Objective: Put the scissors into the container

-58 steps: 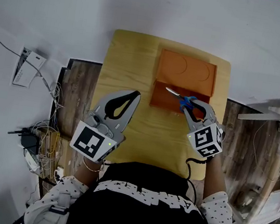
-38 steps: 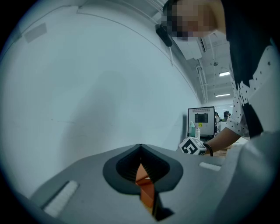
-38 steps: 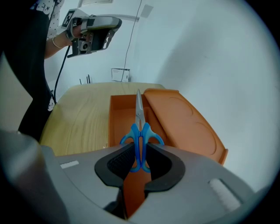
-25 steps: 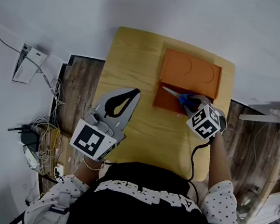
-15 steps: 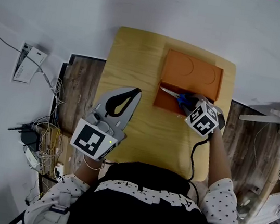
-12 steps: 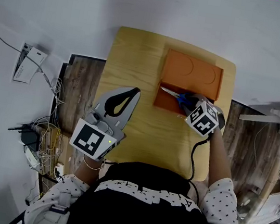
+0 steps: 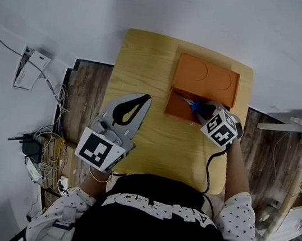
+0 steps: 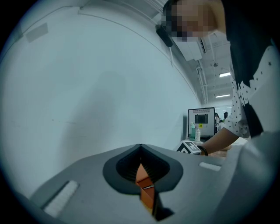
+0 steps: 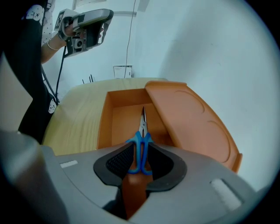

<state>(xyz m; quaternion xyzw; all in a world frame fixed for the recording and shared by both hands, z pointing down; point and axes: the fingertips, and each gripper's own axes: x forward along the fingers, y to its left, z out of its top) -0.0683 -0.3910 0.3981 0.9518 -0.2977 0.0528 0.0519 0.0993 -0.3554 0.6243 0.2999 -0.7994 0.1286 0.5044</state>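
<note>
The person's black top (image 7: 153, 214) fills the bottom of the head view, with a dotted sleeve on either side. Just ahead of it, the left tongs (image 7: 146, 98) hang over the near left part of the bench (image 7: 143, 65), their marker cube (image 7: 99, 150) toward the body. Their jaws meet at the tips with nothing held. In the left gripper view, only a sliver of orange shows through the opening behind the tips.

Further right, the right tongs (image 7: 205, 110) are clenched on the blue handles of the scissors (image 7: 192, 102). A black cable (image 7: 209, 166) trails back from them along the forearm. In the right gripper view, the handles stand between the jaws, and the closed blades point straight ahead over the open tray of the orange container (image 9: 103, 124). I cannot tell whether the blade tip touches the tray's floor.

The container stands on the far right part of the bench, its tray on the near side. The lid (image 7: 206, 79) is open beyond the tray's far edge, with two shallow round shapes on its face.

Beyond the bench is a white wall (image 7: 169, 6). A white sheet (image 7: 32, 67) hangs on the wall to the left. A tangle of wires (image 7: 49, 155) lies on the wood floor beside the bench.
</note>
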